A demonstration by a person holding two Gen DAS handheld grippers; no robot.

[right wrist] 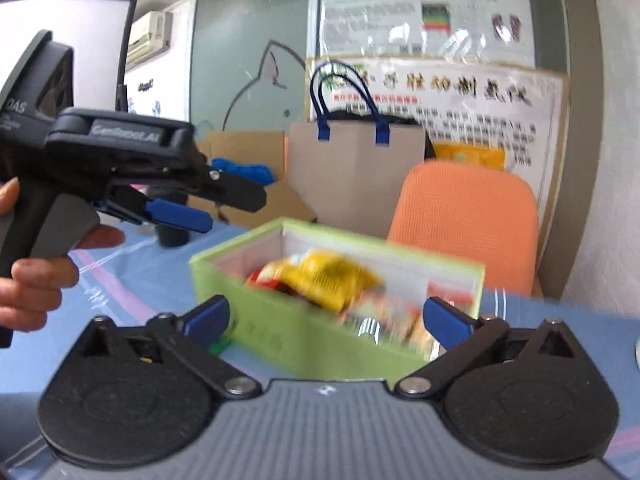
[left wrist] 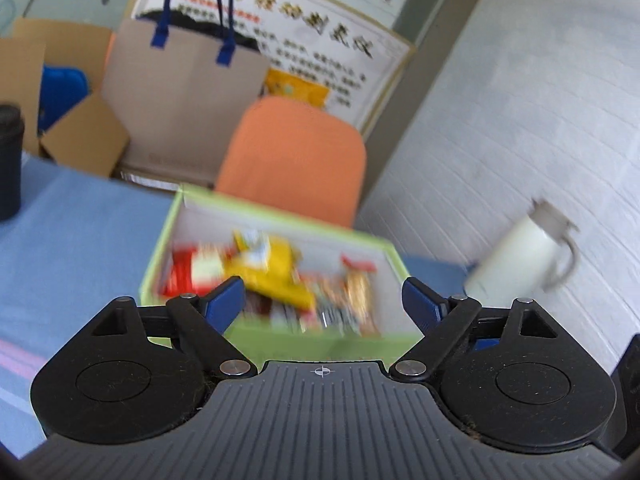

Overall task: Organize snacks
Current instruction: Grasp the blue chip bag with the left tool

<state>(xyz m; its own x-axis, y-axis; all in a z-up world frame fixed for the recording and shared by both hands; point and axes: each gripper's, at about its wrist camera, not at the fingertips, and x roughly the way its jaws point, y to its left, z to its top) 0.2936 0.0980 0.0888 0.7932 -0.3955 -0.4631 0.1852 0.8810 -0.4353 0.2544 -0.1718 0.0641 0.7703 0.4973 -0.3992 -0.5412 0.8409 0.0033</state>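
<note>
— From my left feed, what sits at twelve o'clock?
— I see an orange chair [left wrist: 294,152], a brown paper bag [left wrist: 182,92] with blue handles at eleven, and a poster [left wrist: 320,36] behind both
— And at three?
— A white jug [left wrist: 524,252], blurred; at nine a dark cylinder [left wrist: 9,160] on the blue tablecloth [left wrist: 68,248]

The green box [left wrist: 276,342] looks like matt card with a pale paper lining, and the snack packets [left wrist: 280,276] inside it are glossy film. Behind the box, the orange chair back [left wrist: 294,156] is woven cloth and the brown bag [left wrist: 184,92] is dull paper. Under the box, the tabletop [left wrist: 68,240] wears a soft blue cloth. Both tongs, left [left wrist: 323,298] and right [right wrist: 326,316], are matt black plastic with blue pads and shiny metal pins.
</note>
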